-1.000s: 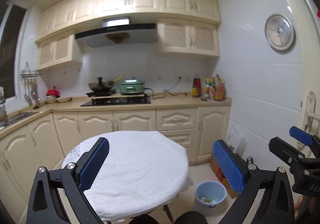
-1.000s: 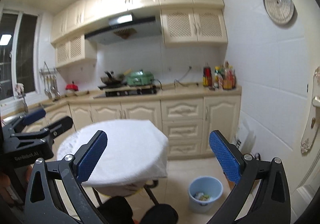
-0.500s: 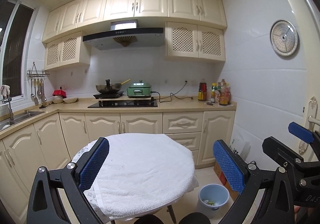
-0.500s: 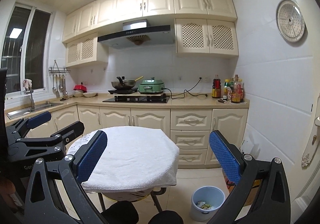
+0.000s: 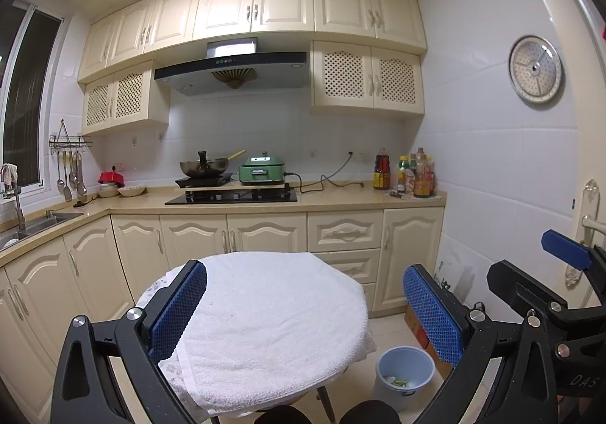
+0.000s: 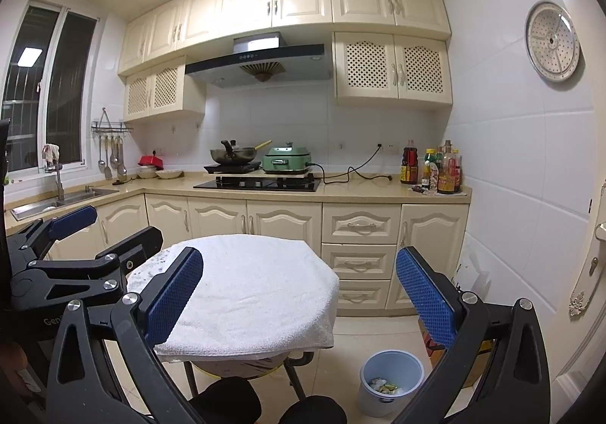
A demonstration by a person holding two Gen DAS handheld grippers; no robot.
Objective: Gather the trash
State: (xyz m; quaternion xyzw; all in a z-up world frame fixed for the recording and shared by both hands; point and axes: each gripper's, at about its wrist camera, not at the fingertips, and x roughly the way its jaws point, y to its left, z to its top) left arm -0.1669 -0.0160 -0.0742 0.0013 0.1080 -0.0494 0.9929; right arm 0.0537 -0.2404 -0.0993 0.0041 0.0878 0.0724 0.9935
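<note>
White terry cloth covers the small round table [image 5: 265, 378] in front of me, and I can see no loose trash on the towel [image 6: 257, 295]; the only scraps in sight lie at the bottom of the pale blue bin [image 6: 392, 367] on the tiled floor, just right of the table. My left gripper [image 5: 303, 310] and my right gripper [image 6: 299, 295] both hang above the table with jaws spread wide and nothing between the blue pads [image 5: 431, 314]. The bits in the bin [image 5: 405, 363] look like small crumpled wrappers or peelings, too small to name; I judge them light and soft, easily crushed, best pinched at a bunched fold rather than a flat edge. The bin itself seems thin plastic, light and likely to tip, so its rim would be the place to hold. The towel is soft and could drag or bunch if my fingers scrape it. Around me is a narrow kitchen: cream cabinets [image 5: 265, 234], a wok [image 6: 233, 155] and green cooker [image 6: 286, 159] on the counter, bottles [image 6: 435, 168] in the corner, a sink [image 6: 64, 198] under the window.
</note>
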